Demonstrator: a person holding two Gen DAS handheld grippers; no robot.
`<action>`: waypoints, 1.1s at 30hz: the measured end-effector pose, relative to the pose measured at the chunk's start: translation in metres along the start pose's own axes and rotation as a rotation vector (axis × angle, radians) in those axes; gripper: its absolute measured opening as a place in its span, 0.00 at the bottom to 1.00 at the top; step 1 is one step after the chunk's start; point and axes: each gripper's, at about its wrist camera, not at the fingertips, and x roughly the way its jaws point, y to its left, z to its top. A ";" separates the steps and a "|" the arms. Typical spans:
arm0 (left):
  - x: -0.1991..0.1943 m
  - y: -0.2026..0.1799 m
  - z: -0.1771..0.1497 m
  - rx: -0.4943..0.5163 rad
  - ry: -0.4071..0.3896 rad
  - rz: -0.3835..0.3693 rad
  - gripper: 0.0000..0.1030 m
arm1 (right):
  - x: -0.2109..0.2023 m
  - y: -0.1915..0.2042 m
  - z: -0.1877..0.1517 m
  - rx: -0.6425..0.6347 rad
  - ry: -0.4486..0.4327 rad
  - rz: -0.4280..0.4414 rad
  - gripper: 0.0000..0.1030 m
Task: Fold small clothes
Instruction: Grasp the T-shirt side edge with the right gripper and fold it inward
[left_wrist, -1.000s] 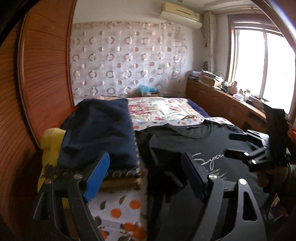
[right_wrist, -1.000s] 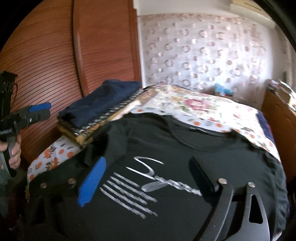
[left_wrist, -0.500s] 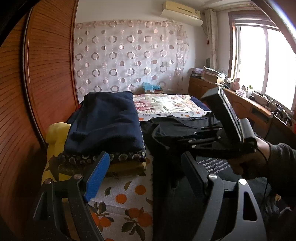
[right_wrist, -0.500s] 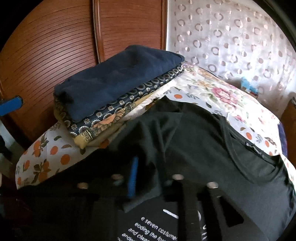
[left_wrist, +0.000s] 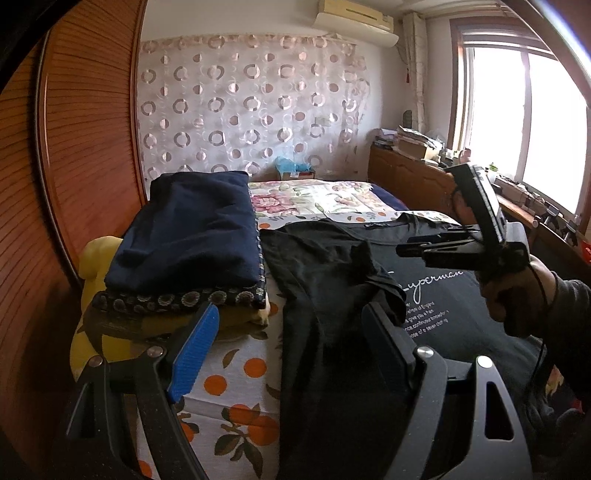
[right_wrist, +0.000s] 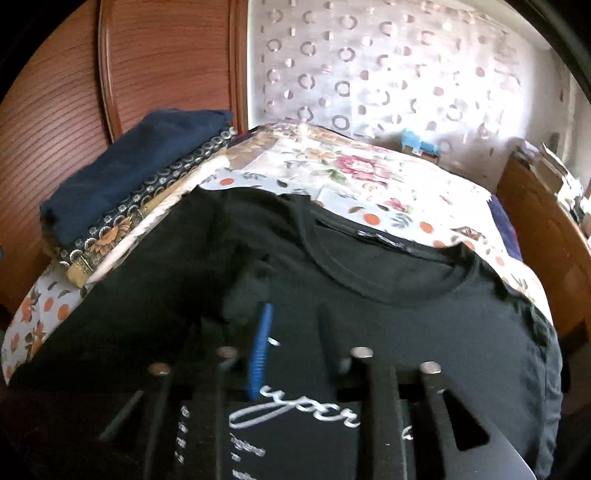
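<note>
While the black T-shirt (right_wrist: 424, 332) lies flat across the frame's centre, sleeve folded inward, the right gripper (right_wrist: 295, 332) is opening with nothing pinched. The left gripper (left_wrist: 284, 343) stands spread. Next probably comes gripping the lower hem.

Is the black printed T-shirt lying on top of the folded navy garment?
No, the black printed T-shirt lies spread on the floral bedsheet, beside the folded navy garment, which tops a separate stack.
</note>
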 end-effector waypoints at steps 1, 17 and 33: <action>0.000 -0.001 0.000 0.000 0.001 0.000 0.78 | 0.000 -0.002 -0.003 0.009 -0.002 0.013 0.29; 0.007 -0.008 -0.007 -0.011 0.039 -0.017 0.78 | 0.059 0.036 0.014 -0.132 0.065 0.075 0.29; 0.016 -0.022 -0.009 -0.002 0.061 -0.046 0.78 | 0.042 -0.041 -0.008 0.022 0.034 -0.077 0.21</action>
